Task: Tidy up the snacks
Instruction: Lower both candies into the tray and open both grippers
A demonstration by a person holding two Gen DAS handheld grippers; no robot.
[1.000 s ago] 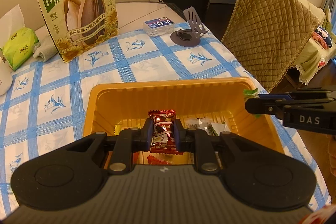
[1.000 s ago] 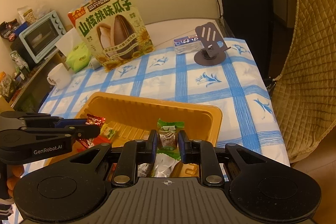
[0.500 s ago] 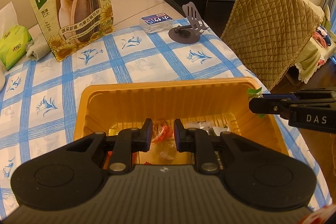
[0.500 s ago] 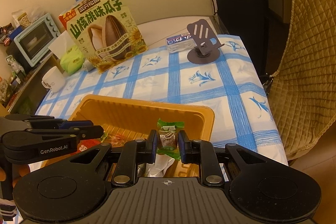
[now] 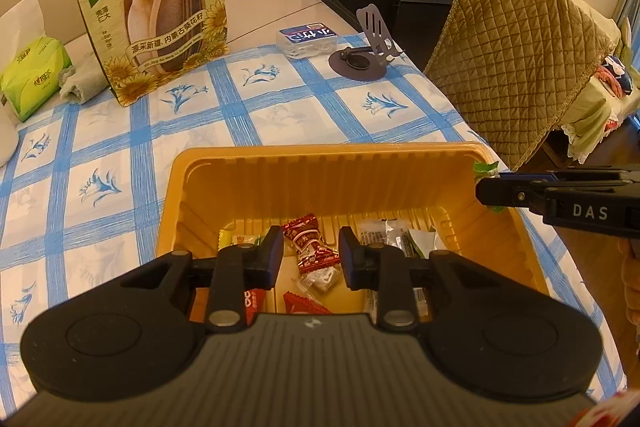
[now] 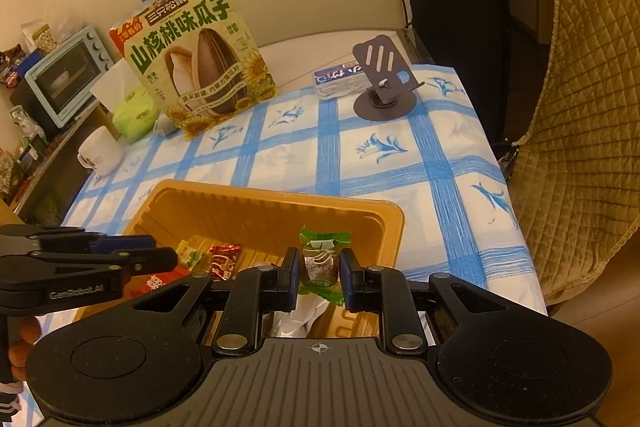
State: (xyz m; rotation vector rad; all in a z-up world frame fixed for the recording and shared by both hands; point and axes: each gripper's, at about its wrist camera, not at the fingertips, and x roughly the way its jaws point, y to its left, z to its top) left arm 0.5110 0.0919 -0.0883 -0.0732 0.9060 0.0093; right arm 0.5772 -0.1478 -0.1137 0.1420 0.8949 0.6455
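Fingers [image 6: 290, 269] pinching green candy [image 6: 321, 259], tray [image 5: 320, 167] perhaps half-full

Blue-checked tablecloth [image 5: 256, 115], grey phone stand [image 5: 366, 57] at two o'clock, small plastic box [image 5: 307, 41] beside it, tissue pack [image 5: 34, 77] at ten o'clock, quilted chair cover [image 5: 516, 43], white mug [image 6: 98, 151], toaster oven [image 6: 64, 79].

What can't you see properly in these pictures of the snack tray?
- Left wrist view: the near part of the orange tray floor, hidden by the left gripper.
- Right wrist view: the snacks under the right gripper, hidden by its body.
- Right wrist view: the print on the green-wrapped candy, too blurred to read.
- Left wrist view: the tissue pack, cut off by the left edge.
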